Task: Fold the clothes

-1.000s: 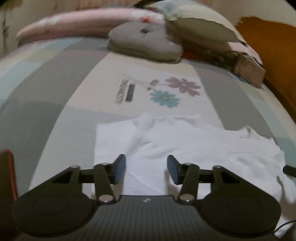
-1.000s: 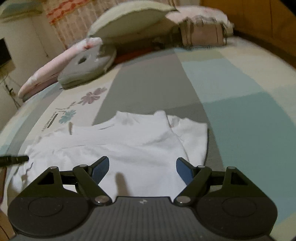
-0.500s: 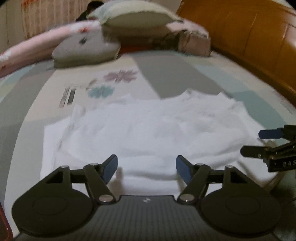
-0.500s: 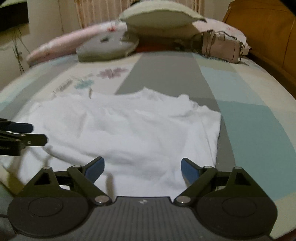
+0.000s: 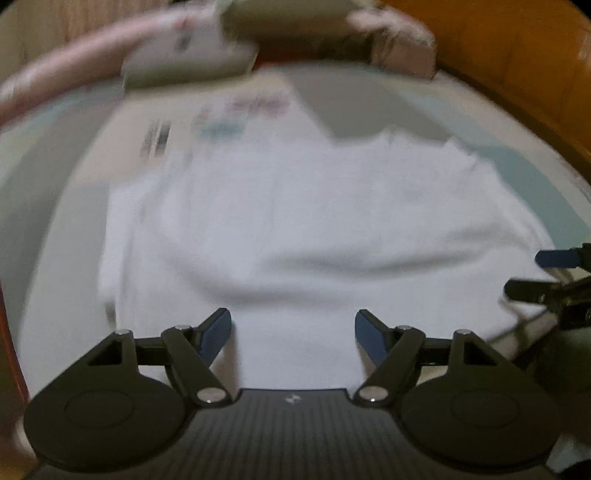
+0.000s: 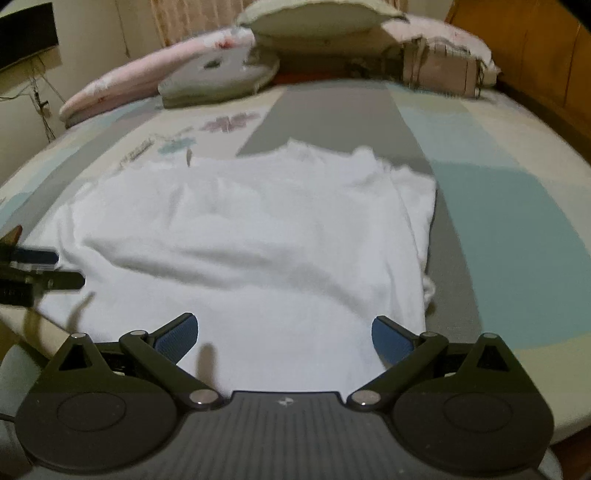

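Observation:
A white T-shirt (image 6: 258,236) lies spread flat on the bed, neck end far from me, hem near me; it also fills the blurred left wrist view (image 5: 303,236). My left gripper (image 5: 293,334) is open and empty just over the hem on the left side. It shows at the left edge of the right wrist view (image 6: 55,267). My right gripper (image 6: 284,338) is open and empty over the hem on the right side. It shows at the right edge of the left wrist view (image 5: 539,273).
The bed has a patchwork cover (image 6: 509,221) of grey, teal and cream. Pillows (image 6: 317,22), a grey cushion (image 6: 221,77) and a pink bag (image 6: 439,70) lie at the far end. A wooden headboard (image 6: 535,48) stands at the right.
Both grippers have swung to face the shirt squarely and moved in closer to its hem. Both jaws have opened a little wider. The left view is blurred by motion.

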A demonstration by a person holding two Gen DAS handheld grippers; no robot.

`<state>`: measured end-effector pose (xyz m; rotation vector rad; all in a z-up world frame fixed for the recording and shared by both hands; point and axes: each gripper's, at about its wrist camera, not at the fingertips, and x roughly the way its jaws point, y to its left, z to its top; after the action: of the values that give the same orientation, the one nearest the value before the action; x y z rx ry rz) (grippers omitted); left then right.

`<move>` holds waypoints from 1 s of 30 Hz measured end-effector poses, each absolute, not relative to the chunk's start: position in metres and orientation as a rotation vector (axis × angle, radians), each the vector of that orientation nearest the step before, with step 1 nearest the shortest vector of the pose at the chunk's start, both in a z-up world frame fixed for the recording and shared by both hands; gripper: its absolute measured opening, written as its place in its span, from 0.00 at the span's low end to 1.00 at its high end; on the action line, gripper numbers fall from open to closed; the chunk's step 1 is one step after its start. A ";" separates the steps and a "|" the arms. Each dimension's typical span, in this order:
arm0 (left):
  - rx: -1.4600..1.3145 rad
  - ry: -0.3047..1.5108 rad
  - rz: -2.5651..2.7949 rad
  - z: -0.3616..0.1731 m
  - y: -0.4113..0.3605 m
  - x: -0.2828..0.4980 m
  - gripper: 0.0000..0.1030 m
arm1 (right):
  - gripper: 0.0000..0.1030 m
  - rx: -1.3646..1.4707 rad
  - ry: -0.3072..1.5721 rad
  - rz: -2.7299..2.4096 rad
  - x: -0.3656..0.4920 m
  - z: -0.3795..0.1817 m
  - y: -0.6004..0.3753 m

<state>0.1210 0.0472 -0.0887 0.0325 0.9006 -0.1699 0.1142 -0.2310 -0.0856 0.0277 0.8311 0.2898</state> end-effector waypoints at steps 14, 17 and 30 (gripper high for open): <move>-0.159 0.909 -0.124 -0.083 0.086 0.123 0.73 | 1.00 0.078 0.844 0.291 0.110 -0.084 -0.242; -0.199 0.882 -0.132 -0.078 0.093 0.125 0.73 | 1.00 0.085 0.851 0.284 0.113 -0.085 -0.241; -0.270 0.796 -0.049 -0.085 0.122 0.147 0.75 | 1.00 0.090 0.863 0.278 0.114 -0.078 -0.242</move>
<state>0.1474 0.1217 -0.0848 -0.2703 0.7964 -0.0494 0.1137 -0.2421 -0.0783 0.0896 0.8627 0.2778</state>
